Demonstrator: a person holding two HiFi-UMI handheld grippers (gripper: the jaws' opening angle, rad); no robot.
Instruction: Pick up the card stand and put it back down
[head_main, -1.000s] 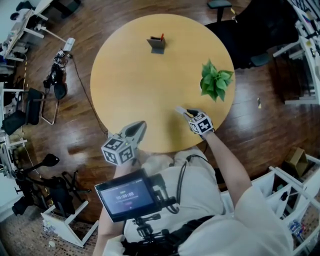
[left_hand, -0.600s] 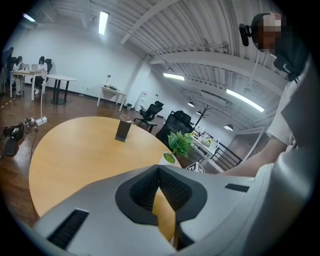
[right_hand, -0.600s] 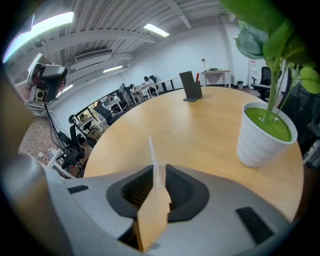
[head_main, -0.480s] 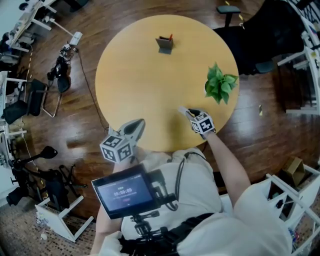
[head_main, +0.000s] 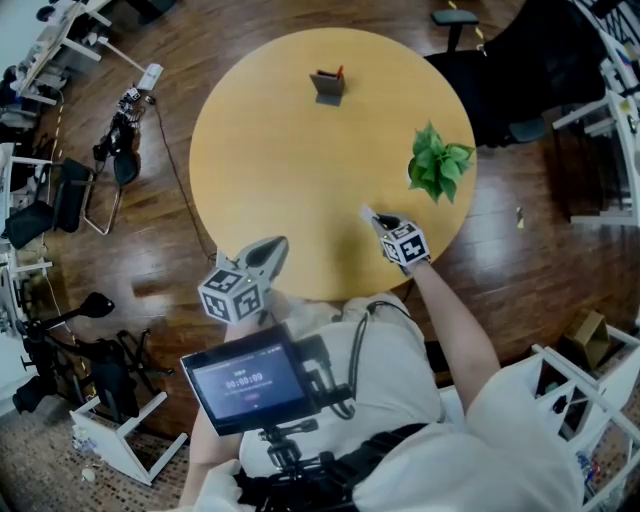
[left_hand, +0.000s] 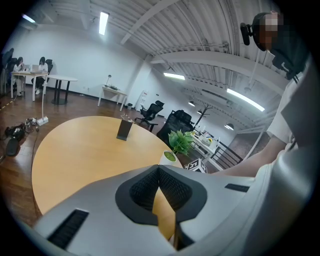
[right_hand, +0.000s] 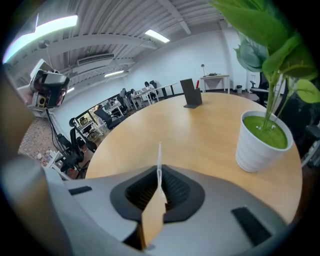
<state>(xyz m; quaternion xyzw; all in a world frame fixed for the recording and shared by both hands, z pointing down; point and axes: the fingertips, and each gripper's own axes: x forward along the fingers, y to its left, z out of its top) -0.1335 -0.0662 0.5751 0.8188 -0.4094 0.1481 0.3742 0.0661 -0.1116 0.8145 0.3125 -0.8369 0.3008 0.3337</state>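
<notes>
The card stand (head_main: 327, 85) is a small dark holder with an orange tip, upright at the far side of the round wooden table (head_main: 300, 170); it also appears as the card stand (left_hand: 124, 128) and the card stand (right_hand: 190, 93). My right gripper (head_main: 368, 213) hovers over the table's near right part, far from the stand. Its jaws have just been closing and now stand shut with nothing between them, as my right gripper (right_hand: 159, 170) shows. My left gripper (head_main: 274, 245) sits at the table's near edge, my left gripper (left_hand: 159, 169) shut and empty.
A potted green plant (head_main: 436, 163) in a white pot (right_hand: 262, 140) stands at the table's right edge, close to my right gripper. Office chairs (head_main: 510, 60), cables and equipment (head_main: 115, 140) surround the table on the wooden floor.
The right gripper's jaws have come together. Both hands stay in about the same place; the head view has shifted slightly.
</notes>
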